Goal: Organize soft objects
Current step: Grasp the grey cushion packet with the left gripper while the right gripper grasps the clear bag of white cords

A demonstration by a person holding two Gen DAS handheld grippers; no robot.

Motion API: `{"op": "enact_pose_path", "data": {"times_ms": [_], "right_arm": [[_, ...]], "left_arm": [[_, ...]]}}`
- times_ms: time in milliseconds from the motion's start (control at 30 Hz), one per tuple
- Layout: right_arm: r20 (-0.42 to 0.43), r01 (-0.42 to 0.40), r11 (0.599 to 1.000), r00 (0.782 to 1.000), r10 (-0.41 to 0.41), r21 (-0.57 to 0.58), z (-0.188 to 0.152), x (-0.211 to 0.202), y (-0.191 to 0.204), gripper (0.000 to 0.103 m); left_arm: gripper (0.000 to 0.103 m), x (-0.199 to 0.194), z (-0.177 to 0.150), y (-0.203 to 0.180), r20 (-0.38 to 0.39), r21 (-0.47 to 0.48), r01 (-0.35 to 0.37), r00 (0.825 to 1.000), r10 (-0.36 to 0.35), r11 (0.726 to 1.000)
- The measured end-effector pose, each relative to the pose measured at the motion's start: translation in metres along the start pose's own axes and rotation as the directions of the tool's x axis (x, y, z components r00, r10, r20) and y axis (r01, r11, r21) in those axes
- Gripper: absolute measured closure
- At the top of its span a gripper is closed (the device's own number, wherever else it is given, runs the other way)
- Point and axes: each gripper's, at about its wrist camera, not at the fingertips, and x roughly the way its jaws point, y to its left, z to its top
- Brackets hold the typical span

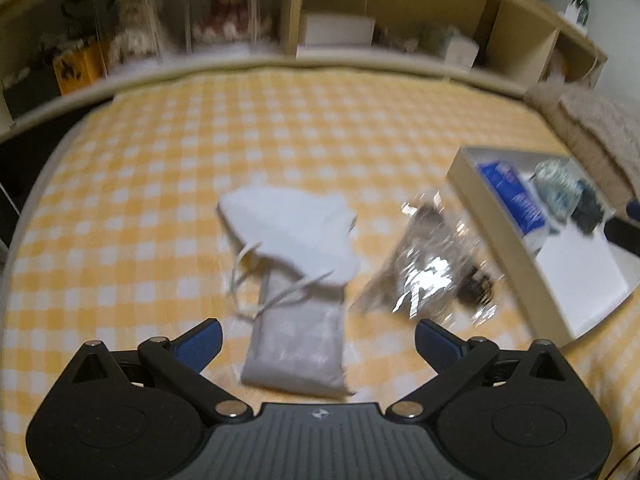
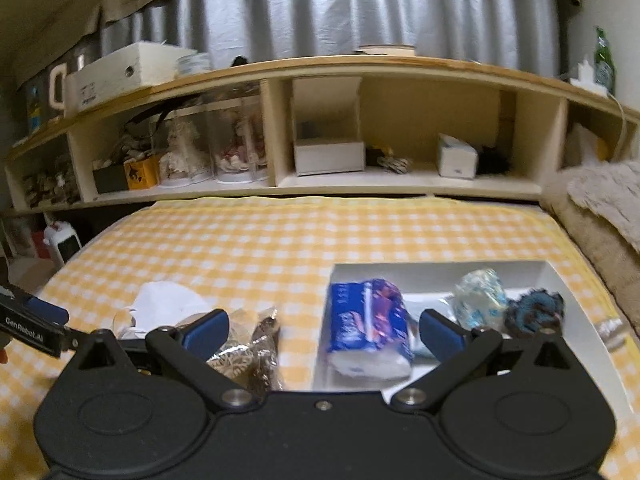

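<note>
A white face mask (image 1: 292,236) lies on the yellow checked cloth (image 1: 160,200), partly over a grey flat packet (image 1: 298,348). A crinkled clear plastic bag (image 1: 432,268) lies to their right. My left gripper (image 1: 318,338) is open and empty, hovering over the grey packet. A white tray (image 2: 440,270) holds a blue tissue pack (image 2: 368,324), a clear wrapped bundle (image 2: 482,298) and a dark blue fuzzy item (image 2: 534,314). My right gripper (image 2: 324,330) is open and empty, above the tray's left edge. The mask (image 2: 164,306) and the bag (image 2: 248,352) show at its left.
A wooden shelf unit (image 2: 320,136) with boxes and dolls runs along the far edge. A beige fuzzy blanket (image 2: 600,208) lies at the right. The left gripper's body (image 2: 32,324) shows at the right wrist view's left edge.
</note>
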Motion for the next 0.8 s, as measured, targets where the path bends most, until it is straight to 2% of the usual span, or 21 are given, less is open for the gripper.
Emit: {"op": "enact_pose_path", "data": {"times_ms": [100,200,267,467,700,800], "right_arm": [[-0.022,-0.053,0.998,0.998,0.053,-0.029,0.002,0.022,0.014,0.015],[-0.069,-0.106,0.994,0.992,0.106,0.008,0.003,0.046,0.024,0.023],[-0.091,-0.123,0.992,0.988,0.126,0.029,0.003,0.061,0.031,0.036],[-0.110,-0.178,0.984,0.979,0.174,-0.023,-0.005,0.103,0.062,0.044],[-0.205,-0.199,0.973,0.963,0.173,-0.115,-0.022,0.140,0.081,0.052],[-0.237,-0.248,0.950,0.950,0.201,-0.190,-0.031,0.139,0.085,0.053]], "left_arm": [[0.015,0.015,-0.004,0.011,-0.049,0.001,-0.010,0.999,0.010,1.000],[0.019,0.026,-0.005,0.019,-0.070,0.005,-0.006,0.998,0.006,1.000],[0.020,0.033,-0.006,0.022,-0.078,0.016,0.006,0.997,-0.005,1.000],[0.030,0.055,-0.004,0.018,-0.079,0.083,0.028,0.997,-0.021,0.996],[0.037,0.077,-0.006,0.020,-0.141,0.078,0.030,0.990,-0.019,0.997],[0.042,0.076,-0.005,0.021,-0.145,0.074,0.041,0.989,-0.030,0.996]]}}
